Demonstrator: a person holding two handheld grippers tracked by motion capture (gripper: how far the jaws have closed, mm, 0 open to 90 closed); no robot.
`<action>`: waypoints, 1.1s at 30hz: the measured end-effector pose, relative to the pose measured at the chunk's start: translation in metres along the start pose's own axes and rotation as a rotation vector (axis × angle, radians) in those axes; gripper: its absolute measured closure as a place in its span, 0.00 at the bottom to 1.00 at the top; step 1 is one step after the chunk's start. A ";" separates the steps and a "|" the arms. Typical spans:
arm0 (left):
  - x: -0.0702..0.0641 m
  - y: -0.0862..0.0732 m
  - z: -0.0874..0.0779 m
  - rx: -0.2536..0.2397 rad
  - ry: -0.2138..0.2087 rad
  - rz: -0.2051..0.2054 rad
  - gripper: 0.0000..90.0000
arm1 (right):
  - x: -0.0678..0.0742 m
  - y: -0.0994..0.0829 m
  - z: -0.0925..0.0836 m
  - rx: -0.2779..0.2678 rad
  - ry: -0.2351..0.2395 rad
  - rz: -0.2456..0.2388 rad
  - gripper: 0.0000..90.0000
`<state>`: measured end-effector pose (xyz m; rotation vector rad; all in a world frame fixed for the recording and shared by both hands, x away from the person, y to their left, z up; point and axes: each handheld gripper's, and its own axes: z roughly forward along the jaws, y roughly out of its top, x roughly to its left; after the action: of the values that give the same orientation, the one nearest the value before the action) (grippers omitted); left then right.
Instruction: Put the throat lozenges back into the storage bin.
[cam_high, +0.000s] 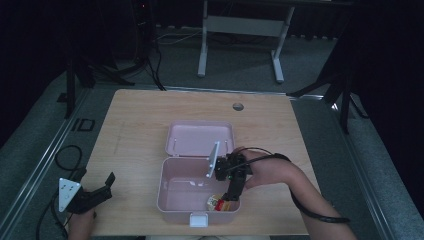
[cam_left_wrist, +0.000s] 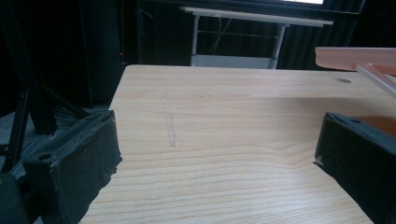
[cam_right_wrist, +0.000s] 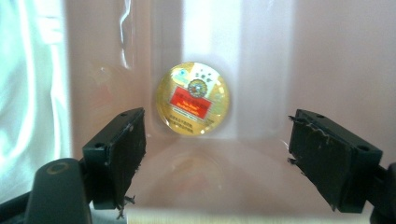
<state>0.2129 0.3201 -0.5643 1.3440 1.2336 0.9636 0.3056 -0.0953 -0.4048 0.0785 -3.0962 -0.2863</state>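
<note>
Right gripper (cam_high: 226, 200) reaching down into the open pink box (cam_high: 172, 192), left gripper (cam_high: 95, 192) low at the table's near left corner.

From above we see the right hand (cam_high: 265, 170) come in over the box's right wall, wrist bent, its gripper angled steeply down into the near right corner, where a small round gold tin (cam_high: 215, 202) with a red label lies on the box floor. In the right gripper view the jaws stand wide apart, the tin (cam_right_wrist: 193, 99) between and beyond them, untouched; its label print is too small for us to read. The left gripper lies nearly level over the wooden table (cam_high: 135, 125), jaws spread with nothing between them, and its hand is mostly cut off by the bottom edge. The lid (cam_high: 200, 137) lies open behind the box.
</note>
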 end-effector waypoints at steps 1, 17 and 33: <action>0.000 0.000 0.000 0.000 0.000 0.001 0.00 | 0.000 -0.005 -0.007 -0.021 -0.003 0.001 0.14; 0.000 0.000 0.000 0.003 0.002 0.001 0.00 | -0.010 -0.101 -0.008 -0.227 -0.090 0.145 0.15; 0.000 0.000 0.000 0.003 0.003 -0.001 0.00 | -0.038 -0.195 0.079 -0.521 -0.323 0.534 0.14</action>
<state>0.2129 0.3200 -0.5642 1.3444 1.2386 0.9639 0.3495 -0.2699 -0.5190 -0.8593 -3.0476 -1.1392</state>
